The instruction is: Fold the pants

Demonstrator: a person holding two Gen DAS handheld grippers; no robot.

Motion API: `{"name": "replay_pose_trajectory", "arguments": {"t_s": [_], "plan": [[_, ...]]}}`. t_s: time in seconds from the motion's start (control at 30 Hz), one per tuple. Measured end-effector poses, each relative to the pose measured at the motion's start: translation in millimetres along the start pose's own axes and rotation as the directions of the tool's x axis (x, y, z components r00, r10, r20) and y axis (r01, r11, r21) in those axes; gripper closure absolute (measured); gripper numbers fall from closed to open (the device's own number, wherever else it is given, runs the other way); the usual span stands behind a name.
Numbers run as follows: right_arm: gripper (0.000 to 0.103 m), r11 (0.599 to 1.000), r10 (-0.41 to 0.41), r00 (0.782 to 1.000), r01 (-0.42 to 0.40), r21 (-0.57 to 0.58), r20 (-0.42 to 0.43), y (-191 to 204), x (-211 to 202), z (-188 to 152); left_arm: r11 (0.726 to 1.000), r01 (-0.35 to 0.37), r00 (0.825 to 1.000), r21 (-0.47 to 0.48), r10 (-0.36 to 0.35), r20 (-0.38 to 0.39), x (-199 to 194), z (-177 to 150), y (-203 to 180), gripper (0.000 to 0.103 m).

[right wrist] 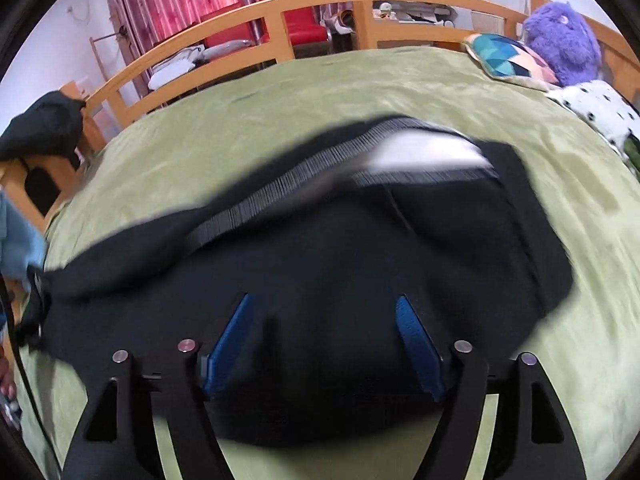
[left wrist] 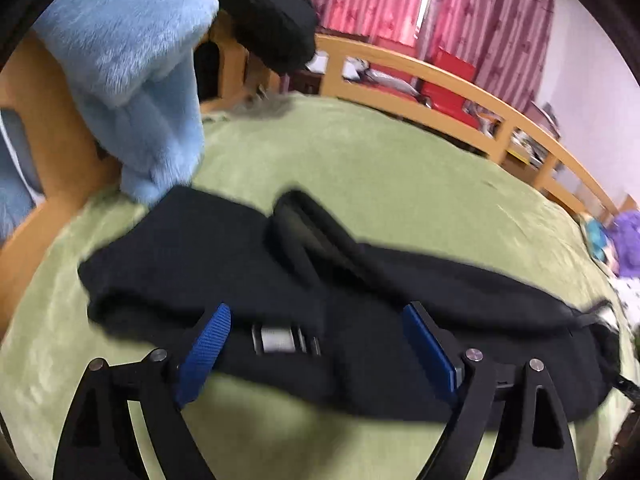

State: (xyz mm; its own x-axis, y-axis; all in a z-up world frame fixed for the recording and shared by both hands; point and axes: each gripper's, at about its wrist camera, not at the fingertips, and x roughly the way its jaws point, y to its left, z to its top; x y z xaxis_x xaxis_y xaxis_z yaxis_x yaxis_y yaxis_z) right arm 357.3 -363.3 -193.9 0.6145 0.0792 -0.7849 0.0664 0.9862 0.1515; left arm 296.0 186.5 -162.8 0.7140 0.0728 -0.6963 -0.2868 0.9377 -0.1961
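A: What was seen, taking the biggest thing first?

B: A bed [right wrist: 400, 92] with a green cover was seen filling both views, a wooden rail [right wrist: 224, 24] along its far side. The black pants [right wrist: 340, 280] were laid across the middle of it, bunched lengthwise, probably because a broad flat place was wanted for folding.

A: And the waistband?

B: A ribbed grey band [right wrist: 256, 204] was noted across the upper part in the right view, with a white patch [right wrist: 424, 152] beside it, taken to be a label, though it was too blurred to be read.

A: How were the tools held?

B: The left tool [left wrist: 316, 356] was held wide apart, nothing pinched; the cloth lay beyond and under its blue pads [left wrist: 208, 344]. The right tool [right wrist: 328, 344] was spread likewise, the pants lying between its pads but not pressed. Both were judged to have let go so the fold could settle.

A: What was hidden?

B: The far ends of the pants were blurred, so the legs could not be told apart. A pale blue fluffy sleeve [left wrist: 136, 64] cut off the left view's corner, and a small metal piece [left wrist: 280, 340] on the cloth could not be identified.
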Motion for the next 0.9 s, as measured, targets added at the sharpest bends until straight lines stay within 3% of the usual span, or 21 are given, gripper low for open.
{"name": "replay_pose_trajectory", "arguments": {"t_s": [0.13, 0.27, 0.4, 0.5, 0.57, 0.63, 0.7, 0.77, 0.83, 0.9], "plan": [[0.021, 0.997, 0.0, 0.999, 0.003, 0.079, -0.042, -31, -9, -45, 0.997, 0.073, 0.992, -0.034, -0.076, -0.104, -2, -44, 4, 0.016], [0.02, 0.964, 0.084, 0.994, -0.064, 0.26, -0.069, -65, 8, -65, 0.977, 0.151, 0.973, -0.15, -0.174, -0.154, 15, -72, 9, 0.017], [0.02, 0.922, 0.128, 0.991, -0.102, 0.374, -0.046, -83, 33, -60, 0.954, 0.159, 0.969, -0.255, -0.201, -0.146, 42, -71, 20, 0.019], [0.016, 0.904, 0.132, 0.991, -0.121, 0.41, 0.002, -84, 43, -49, 0.935, 0.146, 0.973, -0.323, -0.196, -0.125, 64, -64, 28, 0.027], [0.016, 0.903, 0.118, 0.993, -0.113, 0.415, 0.013, -80, 54, -41, 0.923, 0.117, 0.98, -0.367, -0.167, -0.108, 75, -59, 34, 0.039], [0.016, 0.907, 0.082, 0.996, -0.087, 0.412, 0.03, -73, 62, -32, 0.902, 0.112, 0.981, -0.417, -0.169, -0.101, 85, -55, 41, 0.042], [0.035, 0.909, 0.055, 0.998, -0.063, 0.411, 0.031, -65, 70, -25, 0.891, 0.101, 0.982, -0.442, -0.16, -0.097, 90, -51, 44, 0.059], [0.08, 0.914, 0.016, 0.999, -0.03, 0.404, 0.038, -59, 76, -19, 0.91, 0.087, 0.984, -0.405, -0.142, -0.107, 88, -49, 41, 0.081], [0.088, 0.895, 0.034, 0.998, -0.054, 0.443, 0.053, -66, 70, -17, 0.923, 0.116, 0.986, -0.366, -0.151, -0.07, 70, -47, 39, 0.09], [0.09, 0.833, 0.076, 0.985, -0.148, 0.532, 0.155, -77, 40, -24, 0.933, 0.135, 0.986, -0.332, -0.159, -0.045, 46, -48, 35, 0.091]]}}
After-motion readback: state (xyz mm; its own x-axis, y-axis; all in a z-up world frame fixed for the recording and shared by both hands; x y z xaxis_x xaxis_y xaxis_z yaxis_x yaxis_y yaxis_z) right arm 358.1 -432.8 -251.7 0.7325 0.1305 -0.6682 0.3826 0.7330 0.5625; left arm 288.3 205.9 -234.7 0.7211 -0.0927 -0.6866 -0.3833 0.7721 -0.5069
